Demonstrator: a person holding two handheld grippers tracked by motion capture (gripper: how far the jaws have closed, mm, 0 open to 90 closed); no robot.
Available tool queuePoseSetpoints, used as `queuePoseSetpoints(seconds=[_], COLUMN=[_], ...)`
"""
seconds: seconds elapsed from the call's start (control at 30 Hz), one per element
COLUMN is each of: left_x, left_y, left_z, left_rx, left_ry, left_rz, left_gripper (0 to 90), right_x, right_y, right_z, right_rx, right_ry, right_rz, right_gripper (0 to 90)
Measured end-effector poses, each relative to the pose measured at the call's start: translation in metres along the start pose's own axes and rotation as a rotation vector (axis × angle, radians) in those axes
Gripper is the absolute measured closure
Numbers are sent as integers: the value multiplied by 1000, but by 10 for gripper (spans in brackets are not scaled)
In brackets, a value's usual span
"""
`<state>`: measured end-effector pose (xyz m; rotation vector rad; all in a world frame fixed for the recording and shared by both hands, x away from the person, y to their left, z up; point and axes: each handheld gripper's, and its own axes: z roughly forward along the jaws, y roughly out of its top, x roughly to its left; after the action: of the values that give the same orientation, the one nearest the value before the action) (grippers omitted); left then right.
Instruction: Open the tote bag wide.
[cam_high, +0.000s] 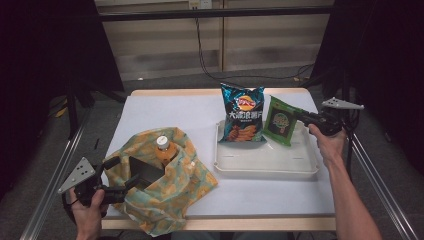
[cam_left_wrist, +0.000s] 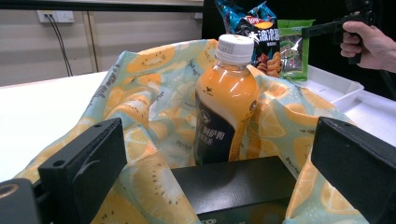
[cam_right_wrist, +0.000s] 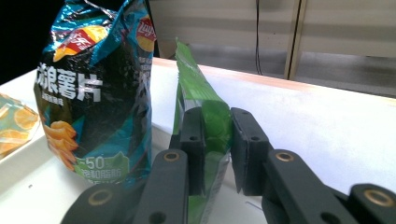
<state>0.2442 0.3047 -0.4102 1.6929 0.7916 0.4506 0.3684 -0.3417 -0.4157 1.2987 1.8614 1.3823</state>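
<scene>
Obstacles: tall blue crisp bag (cam_high: 243, 114) upright in the shallow white plastic tray (cam_high: 265, 167), just beside the flat green snack packet (cam_high: 280, 121). Orange juice bottle (cam_high: 164, 149) and black box (cam_left_wrist: 236, 189) occupy the fruit-print cloth bag (cam_high: 187, 187). Free passage: bare tabletop (cam_high: 170, 112) behind the cloth bag; tray's near half.

You had glossy, crinkled foil on the blue chip bag (cam_high: 242, 114) at upper centre of the high view, and a shiny green plastic snack packet (cam_high: 280, 121) just right of it. The white tray (cam_high: 265, 165) looked like smooth, slightly shiny plastic. At lower left, the orange-print bag (cam_high: 165, 192) was soft matt cloth, creased. The juice bottle (cam_left_wrist: 226, 100) was clear glossy plastic with a ribbed white cap. Your right gripper (cam_right_wrist: 217, 140) had matt black plastic jaws.
</scene>
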Motion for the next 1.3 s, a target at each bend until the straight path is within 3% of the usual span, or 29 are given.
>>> queuePoseSetpoints(seconds=[0.97,1.3], left_x=[-1,0], left_y=[0,0], left_z=[-1,-1], left_rx=[5,7], left_ry=[6,13], left_rz=[3,5], left_gripper=[33,33], right_x=[-19,-21], right_y=[-4,-4], right_z=[14,15], right_rx=[26,31], right_ry=[-58,-89], right_rz=[34,46], right_gripper=[677,514])
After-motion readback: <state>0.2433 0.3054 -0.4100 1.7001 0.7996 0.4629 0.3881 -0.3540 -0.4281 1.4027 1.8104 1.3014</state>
